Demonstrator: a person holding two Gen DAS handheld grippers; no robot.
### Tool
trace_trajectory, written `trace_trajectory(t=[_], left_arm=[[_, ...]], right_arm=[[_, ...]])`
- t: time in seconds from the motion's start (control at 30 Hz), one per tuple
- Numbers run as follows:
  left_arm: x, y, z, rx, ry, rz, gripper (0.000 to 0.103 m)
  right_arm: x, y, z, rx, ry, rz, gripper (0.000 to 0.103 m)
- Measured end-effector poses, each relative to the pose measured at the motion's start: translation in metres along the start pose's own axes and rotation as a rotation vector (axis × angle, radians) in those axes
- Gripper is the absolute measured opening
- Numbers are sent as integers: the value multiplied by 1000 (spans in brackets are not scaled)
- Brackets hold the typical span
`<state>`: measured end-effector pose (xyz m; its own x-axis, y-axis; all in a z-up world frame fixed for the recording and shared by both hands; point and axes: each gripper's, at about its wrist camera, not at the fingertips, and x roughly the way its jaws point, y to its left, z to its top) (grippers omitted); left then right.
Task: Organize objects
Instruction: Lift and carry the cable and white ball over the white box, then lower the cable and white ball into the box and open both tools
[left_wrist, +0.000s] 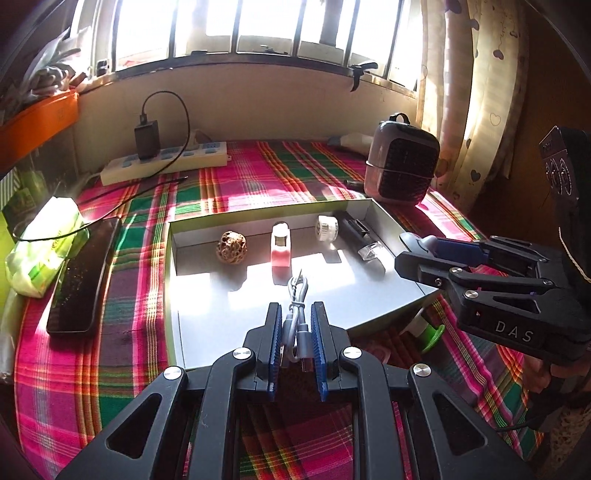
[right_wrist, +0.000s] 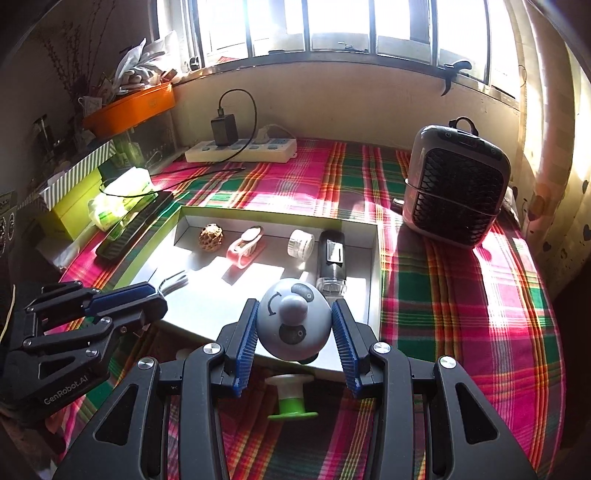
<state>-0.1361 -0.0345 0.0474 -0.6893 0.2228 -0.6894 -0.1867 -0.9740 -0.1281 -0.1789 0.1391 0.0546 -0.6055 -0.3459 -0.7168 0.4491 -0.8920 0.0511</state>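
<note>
A shallow grey box lid (left_wrist: 207, 310) lies on the plaid cloth and holds a brown woven ball (left_wrist: 231, 246), a pink and white item (left_wrist: 280, 245), a small white cylinder (left_wrist: 327, 228) and a black device (left_wrist: 360, 238). My left gripper (left_wrist: 294, 325) is shut on a coiled grey cable (left_wrist: 296, 308) over the lid's near edge. My right gripper (right_wrist: 294, 325) is shut on a grey round gadget (right_wrist: 293, 325) above the lid's (right_wrist: 373, 295) near right corner. The right gripper (left_wrist: 417, 258) also shows in the left wrist view, and the left gripper (right_wrist: 155, 295) shows in the right wrist view.
A green and white spool (right_wrist: 291, 397) lies on the cloth below my right gripper. A black phone (left_wrist: 83, 277) and a green tissue pack (left_wrist: 44, 247) lie to the left. A white power strip (left_wrist: 166, 158) sits by the wall. A small grey heater (right_wrist: 456, 184) stands at the right.
</note>
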Motion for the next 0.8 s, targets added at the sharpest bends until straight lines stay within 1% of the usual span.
trace_trajectory(t=[0.17, 0.23, 0.47, 0.63, 0.7, 0.8], left_arm=[[9, 10, 5, -18, 6, 14, 14], [14, 15, 7, -29, 14, 21, 5], [28, 23, 9, -39, 33, 29, 5], [30, 26, 8, -48, 45, 22, 5], [30, 28, 8, -45, 53, 18, 7], [30, 28, 8, -28, 58, 34, 14]], right_arm=[[18, 5, 10, -6, 21, 14, 41], [25, 6, 14, -8, 29, 14, 41], [42, 6, 21, 2, 52, 17, 41], [50, 7, 23, -4, 67, 14, 41], [53, 6, 24, -5, 74, 16, 41], [59, 6, 26, -10, 89, 16, 41]])
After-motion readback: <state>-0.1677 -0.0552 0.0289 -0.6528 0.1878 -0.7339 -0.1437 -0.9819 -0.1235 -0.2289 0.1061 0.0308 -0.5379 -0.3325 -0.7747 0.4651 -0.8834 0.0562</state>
